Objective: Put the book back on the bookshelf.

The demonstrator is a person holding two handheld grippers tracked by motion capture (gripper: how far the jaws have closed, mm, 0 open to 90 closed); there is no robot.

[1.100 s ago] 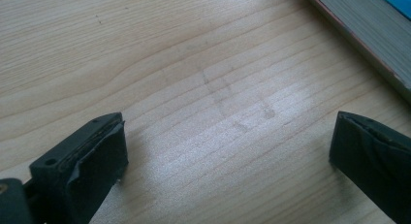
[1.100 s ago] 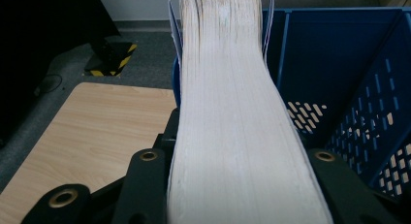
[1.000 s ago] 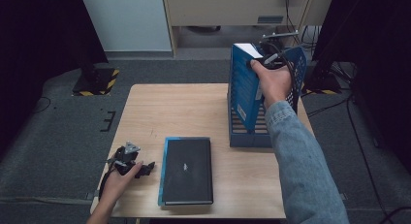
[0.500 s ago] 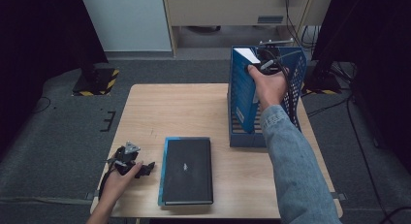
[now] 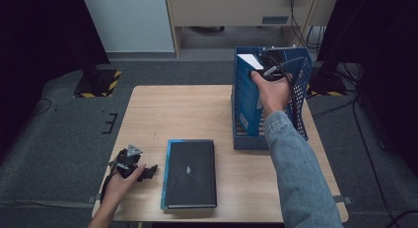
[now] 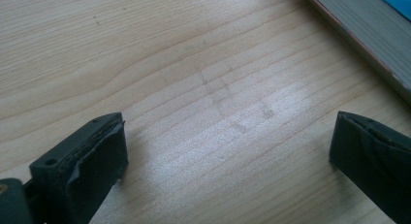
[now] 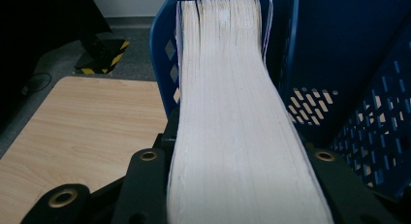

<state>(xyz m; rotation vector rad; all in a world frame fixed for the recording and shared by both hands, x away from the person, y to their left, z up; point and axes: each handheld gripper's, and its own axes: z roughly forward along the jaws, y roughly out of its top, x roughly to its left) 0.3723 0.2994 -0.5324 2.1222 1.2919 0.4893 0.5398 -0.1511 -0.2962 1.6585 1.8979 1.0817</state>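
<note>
My right gripper (image 5: 270, 65) is shut on a thick blue-covered book (image 5: 250, 92), held upright with its white page edge (image 7: 232, 112) facing up. The book stands partly inside the left side of a blue perforated file rack (image 5: 242, 136) at the table's right; its lower part is hidden by the rack wall. In the right gripper view both jaws press on the book's covers. My left gripper (image 5: 143, 172) rests on the table near the front left, open, with bare wood between its jaws (image 6: 228, 151). A black book (image 5: 191, 172) lies flat just right of it.
The wooden table (image 5: 187, 114) has bare room at its middle and back left. The flat book's page edge (image 6: 358, 30) shows at the upper right of the left gripper view. The blue rack's inner divider (image 7: 339, 49) stands right of the held book. Dark floor surrounds the table.
My right hand has sunk a little, taking the held book lower into the blue rack. The left gripper and the black book have stayed put.
</note>
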